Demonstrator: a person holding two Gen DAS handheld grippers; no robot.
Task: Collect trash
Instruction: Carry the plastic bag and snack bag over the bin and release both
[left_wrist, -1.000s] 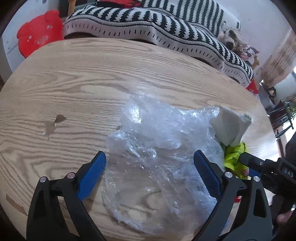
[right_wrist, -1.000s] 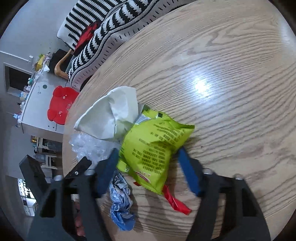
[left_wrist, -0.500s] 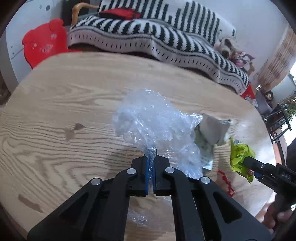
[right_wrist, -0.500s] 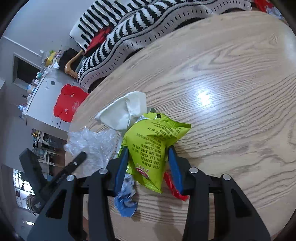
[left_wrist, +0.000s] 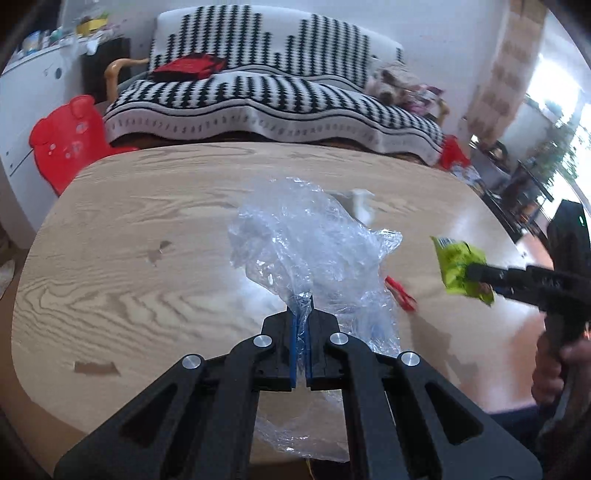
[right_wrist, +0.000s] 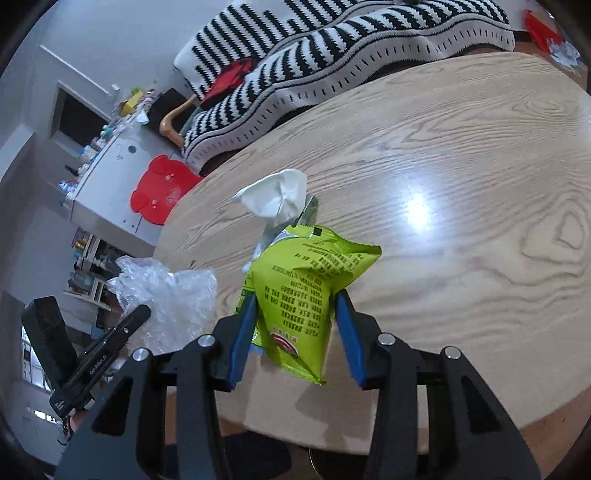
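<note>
My left gripper (left_wrist: 303, 308) is shut on a crumpled clear plastic bag (left_wrist: 310, 236), which hangs lifted above the wooden table (left_wrist: 147, 229). My right gripper (right_wrist: 295, 306) is shut on a lime-green snack packet (right_wrist: 306, 284), also raised off the table. In the left wrist view that green packet (left_wrist: 458, 269) shows at the right in the other gripper (left_wrist: 476, 275). The clear bag (right_wrist: 166, 295) appears at the left of the right wrist view. A crumpled white tissue (right_wrist: 277, 197) lies on the table beyond the packet. A red wrapper scrap (left_wrist: 400, 295) lies on the table.
A sofa with a black-and-white striped blanket (left_wrist: 266, 99) runs behind the table. A red pig-shaped stool (left_wrist: 66, 136) stands at the far left by a white cabinet (right_wrist: 107, 173). A small brown scrap (left_wrist: 94, 367) lies near the table's front left edge.
The left jaws closed on the clear bag and lifted it. The right jaws closed on the green packet and raised it off the table, leaving the tissue and red scrap behind.
</note>
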